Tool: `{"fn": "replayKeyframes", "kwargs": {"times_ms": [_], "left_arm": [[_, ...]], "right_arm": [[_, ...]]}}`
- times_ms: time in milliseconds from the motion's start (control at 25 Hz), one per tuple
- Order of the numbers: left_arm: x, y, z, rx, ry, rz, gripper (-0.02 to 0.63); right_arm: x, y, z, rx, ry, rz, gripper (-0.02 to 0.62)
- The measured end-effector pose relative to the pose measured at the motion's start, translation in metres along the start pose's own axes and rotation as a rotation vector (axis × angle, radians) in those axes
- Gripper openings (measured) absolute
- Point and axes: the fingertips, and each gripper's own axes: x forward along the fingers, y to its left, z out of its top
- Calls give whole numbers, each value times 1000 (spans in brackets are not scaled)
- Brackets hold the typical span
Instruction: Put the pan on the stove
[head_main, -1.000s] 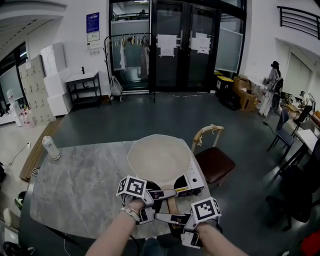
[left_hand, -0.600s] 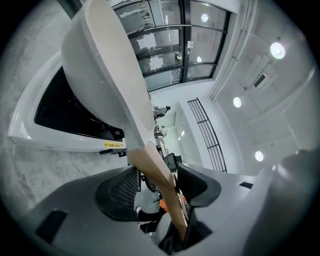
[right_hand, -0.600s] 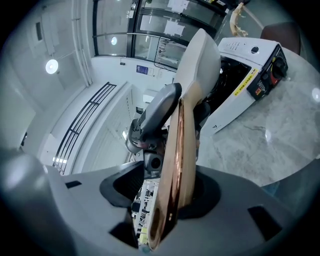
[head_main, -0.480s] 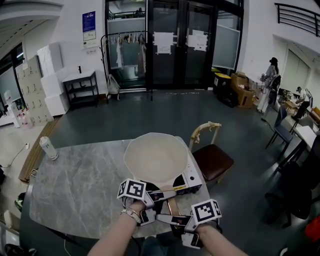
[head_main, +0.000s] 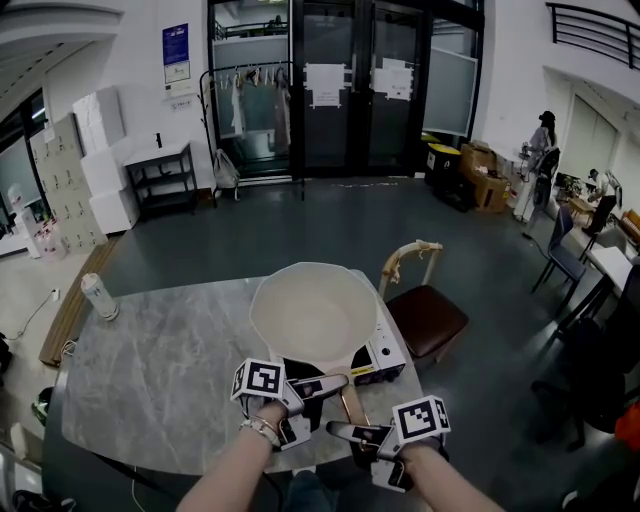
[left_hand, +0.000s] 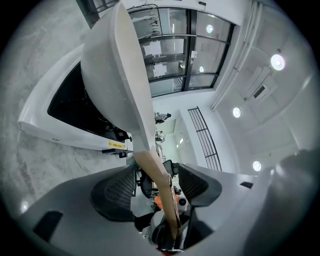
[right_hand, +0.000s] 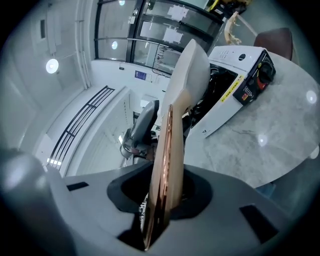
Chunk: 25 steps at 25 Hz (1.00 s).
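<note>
Nearest to me, my right gripper (head_main: 338, 431) has just been closing, and its jaws now pinch the handle (head_main: 348, 406) near its free end, pads pressed flat on both sides. A little further up, my left gripper (head_main: 332, 384) straddles the same handle with its jaws wide apart. Neither pad touches the wood, so it carries nothing. Beyond them the pan (head_main: 313, 312) sits over the stove (head_main: 388, 361), covering most of it, handle pointing back at me. From the left gripper view I cannot tell whether its base rests flat on the burner or hangs just above it. The stove stands at the right edge of the table (head_main: 160, 370), with a chair (head_main: 427, 322) just past that edge. I judge the main risk to be leverage. One narrow grip at the far end of a long handle holds a wide bowl, so any twist could roll the pan within the pads. If I let go before the base is seated, it could rock off the burner. A forward shove through the handle could also slide the light stove towards the table edge.
</note>
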Motion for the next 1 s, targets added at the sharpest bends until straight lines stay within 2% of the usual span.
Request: {"fn": "replayKeyframes", "kwargs": {"times_ms": [80, 200, 360, 680, 880, 1000], "left_arm": [[-3, 0, -1, 3, -4, 2, 273], [-7, -3, -3, 11, -8, 1, 290], [-10, -12, -2, 40, -28, -10, 313], [-26, -34, 1, 149, -113, 1, 318], [-48, -39, 0, 178, -156, 26, 318], [-55, -38, -3, 185, -187, 48, 318]], "right_arm": [[-2, 0, 1, -21, -4, 0, 113], [-4, 2, 5, -60, -23, 10, 215], [-11, 6, 15, -73, -78, 30, 272], [-26, 5, 18, -85, -135, 22, 302], [-33, 3, 14, -30, -155, 7, 308], [-48, -7, 20, -37, -202, -39, 321]]}}
